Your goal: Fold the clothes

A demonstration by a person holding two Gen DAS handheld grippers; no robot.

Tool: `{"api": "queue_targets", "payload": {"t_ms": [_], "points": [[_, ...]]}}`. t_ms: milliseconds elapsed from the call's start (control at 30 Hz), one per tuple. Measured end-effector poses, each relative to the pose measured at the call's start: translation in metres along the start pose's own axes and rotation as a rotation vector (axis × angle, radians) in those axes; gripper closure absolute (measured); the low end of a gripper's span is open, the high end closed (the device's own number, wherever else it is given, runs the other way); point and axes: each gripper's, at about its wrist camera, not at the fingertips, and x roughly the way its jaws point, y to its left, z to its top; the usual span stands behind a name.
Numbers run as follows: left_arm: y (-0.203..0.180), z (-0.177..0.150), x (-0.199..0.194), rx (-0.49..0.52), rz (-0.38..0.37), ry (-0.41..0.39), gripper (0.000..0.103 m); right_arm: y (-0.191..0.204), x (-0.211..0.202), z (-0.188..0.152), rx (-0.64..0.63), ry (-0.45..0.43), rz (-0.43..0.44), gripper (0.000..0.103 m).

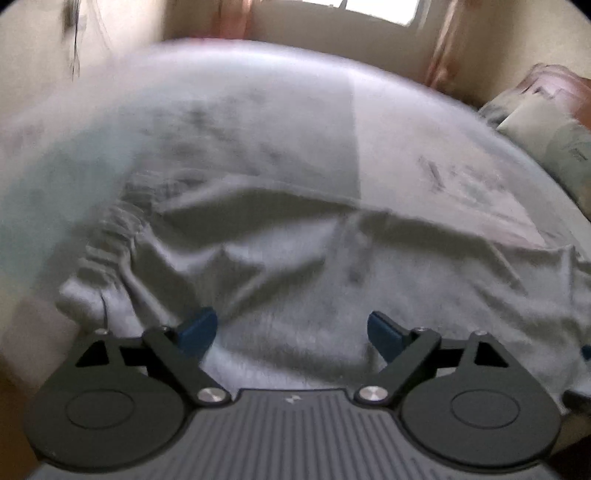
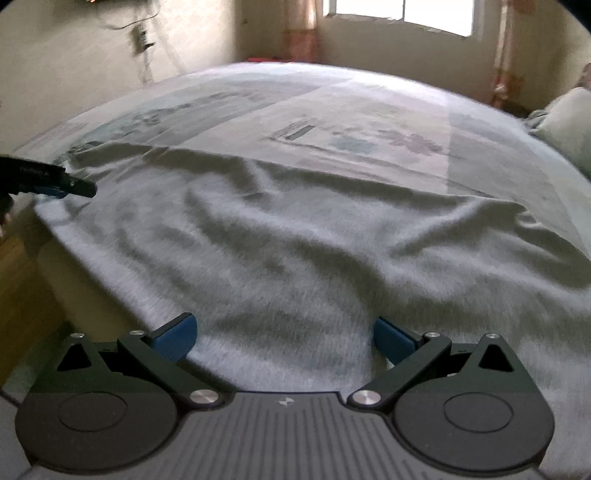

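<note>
Mostly blur in the left wrist view: bed sheet (image 1: pixel 258 110) print smeared, far left edge a grey-green wash, can't read what's there. Grey garment (image 1: pixel 295 266) lies spread across the near side of the bed, rumpled, with a gathered elastic band (image 1: pixel 110 240) at its left end; its right end runs out of frame, so can't tell the full outline or what kind of garment it is. Left gripper (image 1: pixel 291 328) has its jaws spread wide, blue pads (image 1: pixel 197 328) apart over the fabric, nothing pinched; whether the tips touch the cloth is unclear. Right gripper (image 2: pixel 284 334) also stands with jaws spread, pads clear of each other above the grey cloth, gripping nothing. In the right wrist view the garment (image 2: pixel 295 258) covers the near half of the bed, wrinkled, its near edge hidden under the gripper body. The left gripper shows there only as a dark tip at the left frame edge, by the garment's far-left corner, mostly cut off. Pillow (image 2: pixel 569 122) at right edge, partly cropped. Window (image 2: pixel 402 11) overexposed. No containers in view.
</note>
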Motion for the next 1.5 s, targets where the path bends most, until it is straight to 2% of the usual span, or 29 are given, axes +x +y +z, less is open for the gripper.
{"api": "queue_targets", "payload": {"t_ms": [67,167,267,367,400,433,467,500,600,667,833,933,1000,1100,1133,1167,1233,1300,1367,1433,1500], "points": [[-0.003,-0.007,-0.004,0.03,0.01,-0.003,0.005,-0.011,-0.006,0.009,0.03,-0.013,0.045,0.0],[-0.008,-0.01,-0.006,0.068,0.034,0.011,0.005,-0.025,-0.012,0.028,0.07,-0.133,0.061,0.0],[-0.009,-0.009,-0.005,0.059,0.043,0.014,0.003,-0.035,0.001,0.047,0.119,-0.161,0.101,0.0],[-0.009,-0.008,-0.002,0.048,0.045,0.013,0.001,-0.041,0.038,0.054,0.153,-0.048,0.155,0.0],[-0.009,-0.007,-0.001,0.048,0.048,0.014,0.001,-0.041,0.048,0.053,0.122,-0.036,0.128,0.0],[-0.009,-0.007,-0.001,0.05,0.049,0.015,0.001,-0.04,0.053,0.053,0.056,-0.075,0.059,0.0],[-0.009,-0.007,-0.001,0.049,0.049,0.016,0.001,-0.042,0.062,0.054,0.023,-0.067,-0.006,0.0],[-0.009,-0.007,0.0,0.049,0.046,0.017,0.001,-0.048,0.067,0.057,0.025,-0.068,-0.03,0.0],[-0.008,-0.008,-0.001,0.059,0.038,0.017,0.001,-0.061,0.063,0.074,0.107,-0.039,0.008,0.0],[-0.008,-0.008,-0.001,0.065,0.039,0.015,0.001,-0.059,0.05,0.08,0.116,-0.057,0.024,0.0],[-0.011,-0.009,0.0,0.076,0.055,0.011,0.001,-0.059,0.031,0.068,0.122,-0.053,-0.013,0.0],[-0.01,-0.01,0.0,0.079,0.049,0.006,0.001,-0.072,0.044,0.059,0.123,0.012,-0.04,0.0],[-0.009,-0.01,0.0,0.08,0.047,0.005,0.001,-0.082,0.052,0.058,0.127,0.013,-0.033,0.0],[-0.009,-0.009,-0.001,0.077,0.049,0.012,0.001,-0.094,0.05,0.076,0.192,0.046,-0.012,0.0],[-0.009,-0.009,0.0,0.077,0.05,0.013,0.001,-0.097,0.047,0.08,0.203,0.025,-0.006,0.0],[-0.009,-0.009,0.0,0.076,0.052,0.013,0.001,-0.1,0.044,0.084,0.196,-0.003,-0.011,0.0],[-0.01,-0.008,0.001,0.076,0.056,0.015,0.001,-0.108,0.052,0.088,0.174,-0.007,-0.051,0.0],[-0.01,-0.007,0.002,0.075,0.057,0.019,0.001,-0.122,0.072,0.09,0.176,0.042,-0.076,0.0],[-0.011,-0.007,0.001,0.074,0.058,0.026,0.001,-0.133,0.077,0.091,0.169,0.005,-0.075,0.0],[-0.014,-0.005,-0.001,0.08,0.071,0.039,0.001,-0.136,0.07,0.095,0.188,0.036,-0.087,0.0],[-0.022,-0.004,-0.007,0.107,0.085,0.038,0.001,-0.133,0.048,0.089,0.192,0.021,-0.108,0.0]]}}
